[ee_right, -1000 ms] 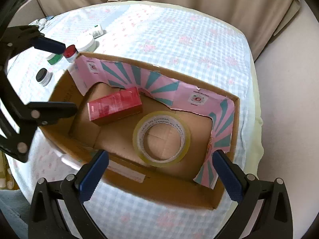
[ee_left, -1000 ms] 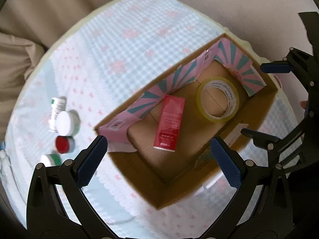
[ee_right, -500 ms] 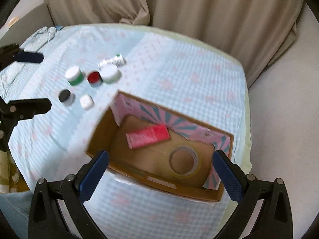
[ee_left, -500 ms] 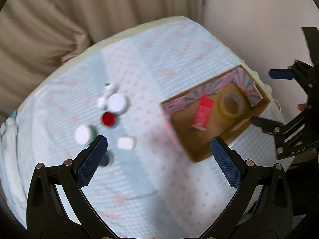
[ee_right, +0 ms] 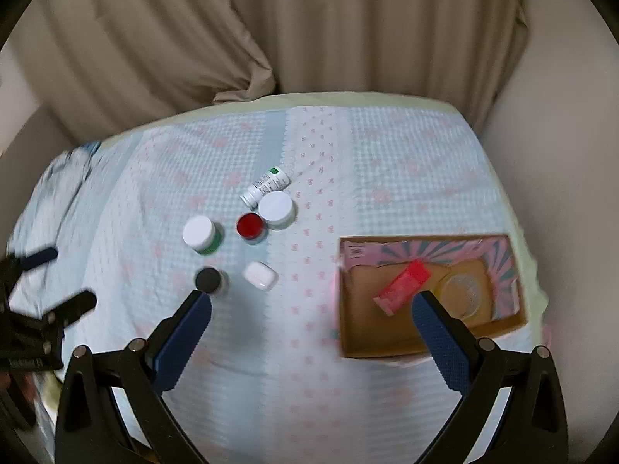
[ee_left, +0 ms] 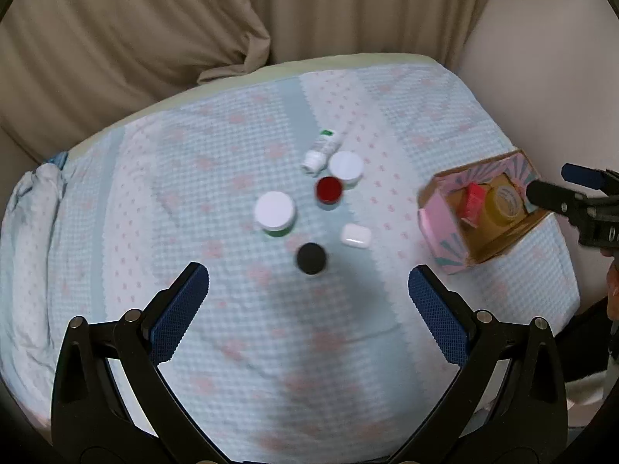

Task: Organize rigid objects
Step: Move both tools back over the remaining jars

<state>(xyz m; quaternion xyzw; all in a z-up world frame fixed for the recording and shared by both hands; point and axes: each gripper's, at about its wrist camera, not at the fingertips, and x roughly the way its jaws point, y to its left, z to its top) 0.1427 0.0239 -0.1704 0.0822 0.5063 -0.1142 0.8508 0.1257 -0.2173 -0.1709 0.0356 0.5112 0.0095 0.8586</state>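
Note:
A cardboard box (ee_right: 358,342) with pink flaps sits at the table's right side, also in the left wrist view (ee_left: 491,249). It holds a red carton (ee_right: 402,288) and a tape roll (ee_right: 464,294). On the cloth stand a black-lidded jar (ee_left: 310,258), a white case (ee_left: 356,236), a white-lidded green jar (ee_left: 274,212), a red-lidded jar (ee_left: 329,190), a white jar (ee_left: 346,166) and a lying white bottle (ee_left: 322,149). My left gripper (ee_left: 307,305) is open and empty, high above the black-lidded jar. My right gripper (ee_right: 309,328) is open and empty, high above the cloth.
The round table has a light blue checked cloth (ee_left: 309,367) with pink flowers. Beige curtains (ee_right: 309,31) hang behind it. A crumpled blue cloth (ee_left: 35,189) lies at the far left edge. The wall (ee_right: 561,135) is close on the right.
Both grippers have pulled back and up from the box, so the whole table shows. The left view has swung left onto the jars. Both stay open and empty.

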